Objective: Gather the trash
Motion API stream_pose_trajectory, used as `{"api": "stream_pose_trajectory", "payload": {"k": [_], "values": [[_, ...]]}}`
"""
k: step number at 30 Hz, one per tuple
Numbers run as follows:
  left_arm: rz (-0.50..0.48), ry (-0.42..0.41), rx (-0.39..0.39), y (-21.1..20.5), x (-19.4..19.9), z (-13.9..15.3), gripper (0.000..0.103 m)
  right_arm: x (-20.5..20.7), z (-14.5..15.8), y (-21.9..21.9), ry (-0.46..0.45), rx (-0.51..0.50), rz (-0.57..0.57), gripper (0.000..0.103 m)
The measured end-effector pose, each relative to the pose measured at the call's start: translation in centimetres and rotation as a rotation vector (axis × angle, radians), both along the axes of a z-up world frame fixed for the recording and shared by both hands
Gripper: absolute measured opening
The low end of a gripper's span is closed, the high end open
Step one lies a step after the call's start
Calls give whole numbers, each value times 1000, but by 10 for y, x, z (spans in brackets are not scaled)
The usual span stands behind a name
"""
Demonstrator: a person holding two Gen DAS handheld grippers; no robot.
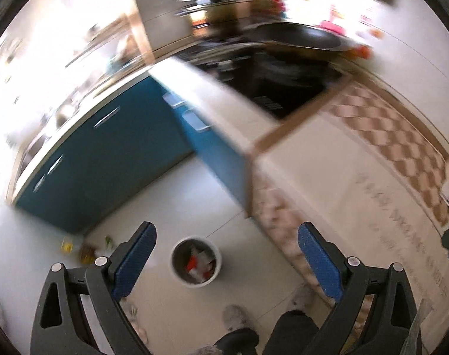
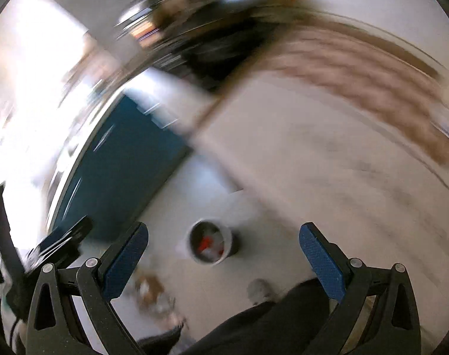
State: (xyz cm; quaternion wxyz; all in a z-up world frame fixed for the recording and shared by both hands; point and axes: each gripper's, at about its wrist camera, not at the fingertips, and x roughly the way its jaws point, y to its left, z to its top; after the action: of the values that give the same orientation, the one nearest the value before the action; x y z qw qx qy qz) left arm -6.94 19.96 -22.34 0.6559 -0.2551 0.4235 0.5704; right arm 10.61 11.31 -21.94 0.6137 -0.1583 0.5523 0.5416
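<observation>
A white round trash bin (image 1: 196, 261) stands on the pale floor below, holding red and white scraps; it also shows in the right wrist view (image 2: 210, 244). My left gripper (image 1: 226, 236) is open and empty, high above the bin, which shows between its blue pads. My right gripper (image 2: 223, 235) is open and empty, also above the bin. Small yellow, brown and green scraps (image 1: 87, 248) lie on the floor left of the bin. A blurred brown and white scrap (image 2: 150, 291) lies on the floor near the bin in the right wrist view.
A table with a cream and brown checked cloth (image 1: 357, 159) fills the right side. Blue cabinets (image 1: 112, 159) stand at the left, a dark stove with a pan (image 1: 295, 41) behind. The person's legs and grey slippers (image 1: 237, 318) are at the bottom. Both views are motion-blurred.
</observation>
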Motion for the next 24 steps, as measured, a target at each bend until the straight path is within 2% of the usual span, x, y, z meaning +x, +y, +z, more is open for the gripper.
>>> {"api": "stream_pose_trajectory", "payload": {"k": [2,3,6,8,9,11,13,14,16,17,18,19,20,24], "values": [[-70,28,8,0,49,-2,98,70,-11,-26,-5,-32,-181,103],[-128,64,24,-1,87,-8,98,111,-18,-44,-13,-51,-297,103],[-266,173,74,-4,171,-24,98,206,-49,-81,-60,-110,-550,103],[-336,227,99,-1,214,-32,98,255,-74,-93,-88,-168,-662,103],[-390,260,112,-1,244,-39,98,272,-87,-96,-88,-185,-697,103],[-465,299,128,0,279,-46,98,308,-118,-95,-68,-234,-753,100],[-578,337,150,-4,318,-53,98,332,-144,-90,-50,-269,-771,88],[-650,358,170,-9,339,-56,98,340,-155,-87,-34,-290,-768,86],[-825,375,209,-24,375,-59,98,344,-150,-79,-101,-246,-736,70],[-913,386,228,-33,388,-60,98,345,-152,-73,-107,-254,-696,53],[-984,400,252,-41,401,-60,98,344,-151,-70,-138,-267,-670,28],[-1056,413,270,-50,410,-62,98,346,-152,-72,-128,-252,-652,13],[-1143,427,284,-62,420,-64,98,349,-154,-77,-102,-252,-639,6],[-1491,482,364,-121,454,-73,98,360,-156,-127,-16,-225,-686,6]]}}
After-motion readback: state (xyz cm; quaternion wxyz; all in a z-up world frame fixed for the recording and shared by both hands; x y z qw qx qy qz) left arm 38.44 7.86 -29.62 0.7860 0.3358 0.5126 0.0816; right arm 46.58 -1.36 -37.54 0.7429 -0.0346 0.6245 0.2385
